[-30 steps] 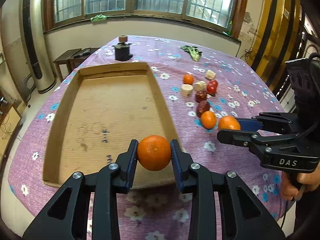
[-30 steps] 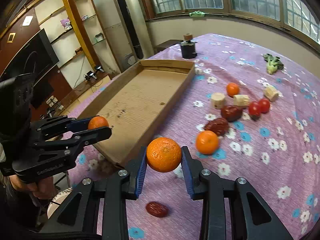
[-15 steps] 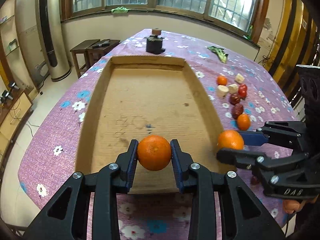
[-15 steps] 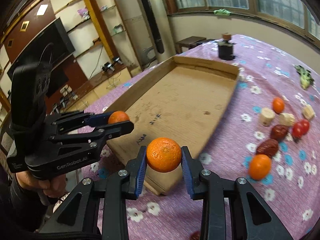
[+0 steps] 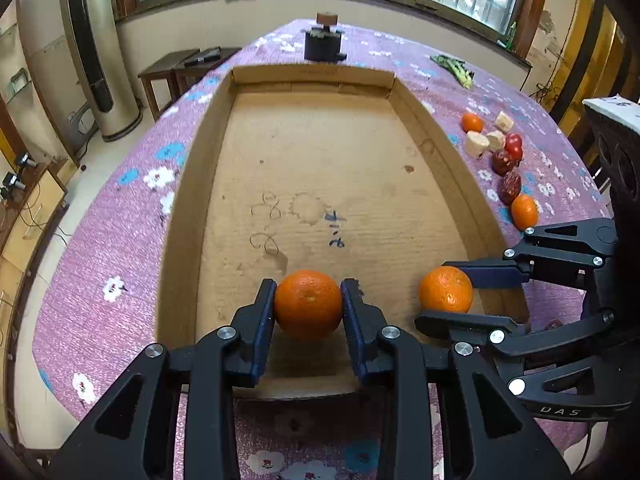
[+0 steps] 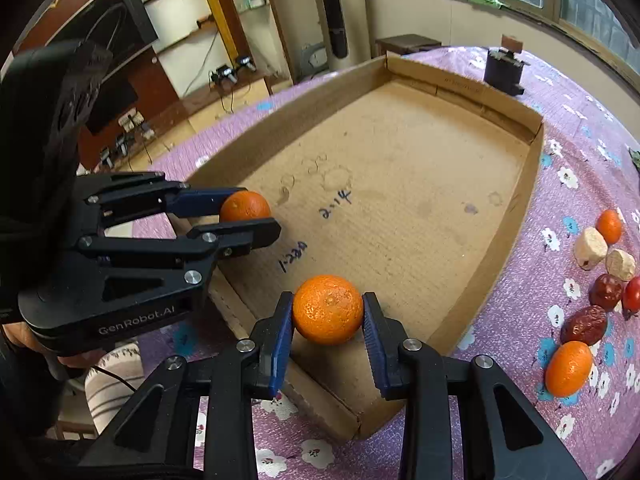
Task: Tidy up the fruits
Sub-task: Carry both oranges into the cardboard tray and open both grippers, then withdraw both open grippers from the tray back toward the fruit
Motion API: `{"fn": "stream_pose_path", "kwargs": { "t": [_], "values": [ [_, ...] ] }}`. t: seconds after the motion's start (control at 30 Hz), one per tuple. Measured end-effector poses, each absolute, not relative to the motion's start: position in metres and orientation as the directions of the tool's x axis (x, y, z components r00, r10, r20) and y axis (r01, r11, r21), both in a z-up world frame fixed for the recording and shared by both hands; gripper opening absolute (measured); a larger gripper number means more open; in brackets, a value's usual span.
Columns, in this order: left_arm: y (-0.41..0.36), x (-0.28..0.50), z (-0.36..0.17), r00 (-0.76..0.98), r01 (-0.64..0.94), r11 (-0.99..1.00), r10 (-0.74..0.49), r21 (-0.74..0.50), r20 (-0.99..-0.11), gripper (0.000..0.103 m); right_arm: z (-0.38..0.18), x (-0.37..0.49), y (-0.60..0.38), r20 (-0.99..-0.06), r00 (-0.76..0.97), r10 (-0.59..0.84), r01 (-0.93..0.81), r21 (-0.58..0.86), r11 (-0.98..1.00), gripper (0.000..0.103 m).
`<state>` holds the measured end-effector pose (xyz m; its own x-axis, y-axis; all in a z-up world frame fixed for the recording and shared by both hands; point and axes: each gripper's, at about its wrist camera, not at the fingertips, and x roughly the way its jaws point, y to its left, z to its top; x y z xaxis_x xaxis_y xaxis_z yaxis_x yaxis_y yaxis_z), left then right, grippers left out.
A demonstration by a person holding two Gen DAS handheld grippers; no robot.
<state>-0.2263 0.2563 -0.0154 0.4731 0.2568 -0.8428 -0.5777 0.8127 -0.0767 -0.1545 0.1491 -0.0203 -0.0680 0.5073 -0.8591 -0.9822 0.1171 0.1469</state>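
Both tools have carried their loads inward over the last second: a second ago each orange hung over the purple worktop or the box's near rim; now both hang above the cardboard box point(image 5: 320, 184) floor, just inside its near wall.

Left tool point(image 5: 308, 308): clenched on an orange point(image 5: 308, 309), pads pressing both flanks, fruit clear of the cardboard below it.

Right tool point(image 6: 327, 312): likewise clenched on a second orange point(image 6: 327, 309), which sits just beyond the box's near corner. From the left tool, this second orange lies close off its right side, not touching.

The box holds no fruit as yet.

Remaining fruit lies on the worktop point(image 6: 560, 208) well off to the right of the right tool: two small oranges point(image 6: 569, 368), dark red dates point(image 6: 585, 325), a tomato point(image 6: 633, 295) and pale chunks point(image 6: 590, 248).

Assessment: transport is done; lowering and release are the step in hand. Round fruit may roll on the flat floor if dropped from height.
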Motion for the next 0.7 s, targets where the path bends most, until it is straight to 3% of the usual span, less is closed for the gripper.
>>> {"fn": "stream_pose_path", "kwargs": {
  "t": [0.07,0.13,0.2,0.37,0.7],
  "values": [
    [0.258,-0.227,-0.021,0.457,-0.591,0.803,0.255,-0.076,-0.852,0.031,-0.022,-0.154,0.150,-0.859,-0.071,0.507,-0.982,0.150,0.117,0.035],
    [0.257,-0.228,-0.021,0.452,-0.596,0.801,0.265,-0.067,-0.852,0.039,-0.021,-0.154,0.151,-0.861,-0.066,0.504,-0.982,0.145,0.118,0.035],
    [0.258,-0.229,-0.022,0.434,-0.615,0.787,0.287,-0.048,-0.854,0.063,-0.021,-0.154,0.150,-0.861,-0.061,0.505,-0.983,0.138,0.117,0.037],
    [0.259,-0.236,-0.014,0.439,-0.639,0.768,0.316,-0.045,-0.841,0.063,-0.011,-0.153,0.144,-0.844,-0.040,0.534,-0.983,0.129,0.130,0.061],
    [0.248,-0.241,0.004,0.450,-0.642,0.767,0.354,-0.021,-0.820,0.063,0.013,-0.147,0.113,-0.799,-0.037,0.600,-0.975,0.161,0.154,0.061]
  ]
}}
